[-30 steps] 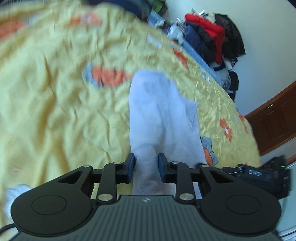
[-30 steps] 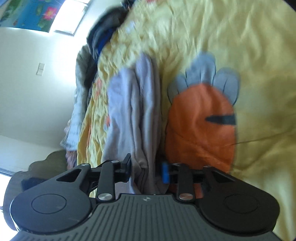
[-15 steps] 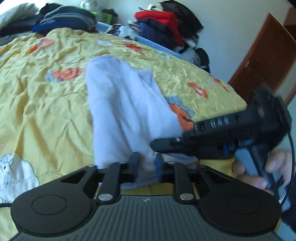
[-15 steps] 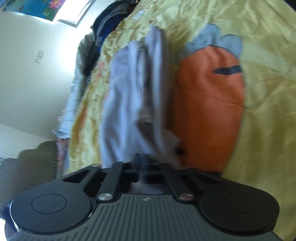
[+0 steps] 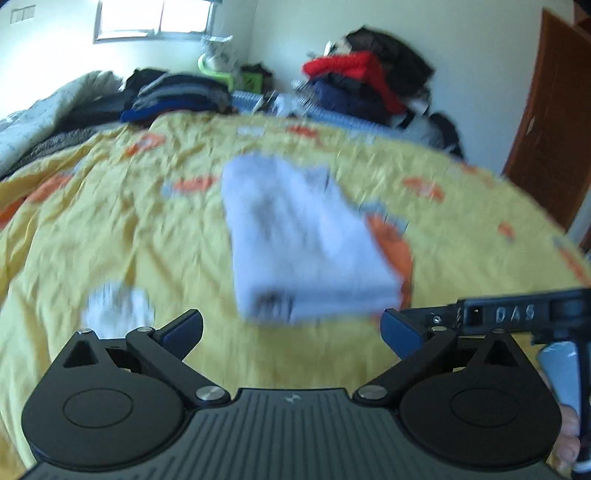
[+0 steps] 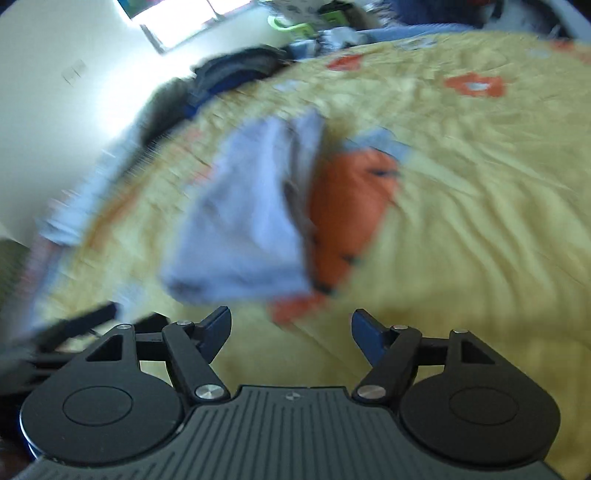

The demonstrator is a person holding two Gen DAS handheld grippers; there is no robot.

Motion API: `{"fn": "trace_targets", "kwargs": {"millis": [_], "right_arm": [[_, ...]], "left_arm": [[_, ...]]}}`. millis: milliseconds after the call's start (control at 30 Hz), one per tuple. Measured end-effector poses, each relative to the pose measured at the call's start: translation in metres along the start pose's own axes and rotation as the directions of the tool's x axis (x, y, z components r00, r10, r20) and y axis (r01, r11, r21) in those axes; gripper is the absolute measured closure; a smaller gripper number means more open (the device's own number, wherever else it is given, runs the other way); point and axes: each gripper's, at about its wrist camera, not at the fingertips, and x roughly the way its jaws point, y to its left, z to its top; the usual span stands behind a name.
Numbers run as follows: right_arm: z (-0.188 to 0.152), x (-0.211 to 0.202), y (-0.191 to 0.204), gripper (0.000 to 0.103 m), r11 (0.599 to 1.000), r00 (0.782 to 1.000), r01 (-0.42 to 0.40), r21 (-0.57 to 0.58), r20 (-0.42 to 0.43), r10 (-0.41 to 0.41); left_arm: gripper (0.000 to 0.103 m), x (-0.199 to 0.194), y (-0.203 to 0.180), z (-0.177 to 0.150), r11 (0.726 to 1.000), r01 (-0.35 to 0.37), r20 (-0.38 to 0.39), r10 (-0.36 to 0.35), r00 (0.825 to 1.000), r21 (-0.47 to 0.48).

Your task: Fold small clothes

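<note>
Left gripper (image 5: 291, 330): jaws flung wide, just opened up, nothing between them but bare sheet; the blue pads (image 5: 183, 326) sit at the lower left and lower right of its view.
Right gripper (image 6: 291, 328): jaws apart too, a bit narrower than the left pair, just opened, only yellow sheet in the gap.
Garment (image 5: 299, 236): pale lilac, folded into a rough rectangle, lying flat on the sheet at the centre of the left view, clear of both grippers; its near edge is just above the left jaws.
Garment, right view (image 6: 251, 210): sits centre-left, smeared by blur, so how many layers it has I cannot tell; its near corner ends just above the right gripper's left finger.
Sheet (image 5: 110, 229): yellow, creased, printed with orange shapes, filling the middle of both views.
Orange print (image 6: 347, 206): a big patch touching the garment's right edge, partly tucked under it.
White print (image 5: 118, 306): blurred patch on the sheet, lower left in the left view, just above the left finger.
Other gripper in shot: the right one's black body pokes in at the lower right edge of the left view, with a hand (image 5: 569, 439) on its grip.
Clothes piles (image 5: 369, 85): red and dark things stacked along the top by the wall.
Door (image 5: 554, 122): brown, upper right.
Window (image 5: 155, 18): bright, upper left.
</note>
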Motion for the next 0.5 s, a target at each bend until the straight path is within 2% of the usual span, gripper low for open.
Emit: {"fn": "trace_targets", "kwargs": {"millis": [33, 67, 133, 233, 400, 500], "right_arm": [[-0.007, 0.002, 0.009, 0.031, 0.998, 0.998, 0.044, -0.046, 0.045, -0.042], [-0.014, 0.001, 0.014, 0.026, 0.992, 0.994, 0.087, -0.086, 0.080, -0.080], [-0.023, 0.007, 0.023, 0.023, 0.977, 0.982, 0.174, -0.126, 0.103, -0.161], [-0.025, 0.009, 0.019, 0.015, 0.978, 0.979, 0.175, -0.110, 0.123, -0.162], [-0.025, 0.016, 0.021, 0.004, 0.977, 0.977, 0.187, -0.101, 0.120, -0.174], [-0.037, 0.022, 0.029, 0.002, 0.968, 0.967, 0.203, -0.149, 0.184, -0.175]], "left_arm": [[0.000, 0.007, 0.000, -0.007, 1.000, -0.031, -0.030, 0.031, 0.999, 0.004], [0.000, 0.012, 0.002, -0.013, 0.998, -0.061, -0.050, 0.061, 0.997, 0.005], [0.000, 0.020, 0.009, -0.022, 0.995, -0.104, -0.064, 0.104, 0.993, 0.008], [0.000, 0.022, 0.014, -0.026, 0.989, -0.140, -0.038, 0.142, 0.989, 0.057], [0.000, 0.023, 0.016, -0.027, 0.989, -0.139, -0.023, 0.141, 0.990, 0.049], [0.000, 0.023, 0.016, -0.030, 0.987, -0.157, 0.005, 0.157, 0.988, 0.036]]}}
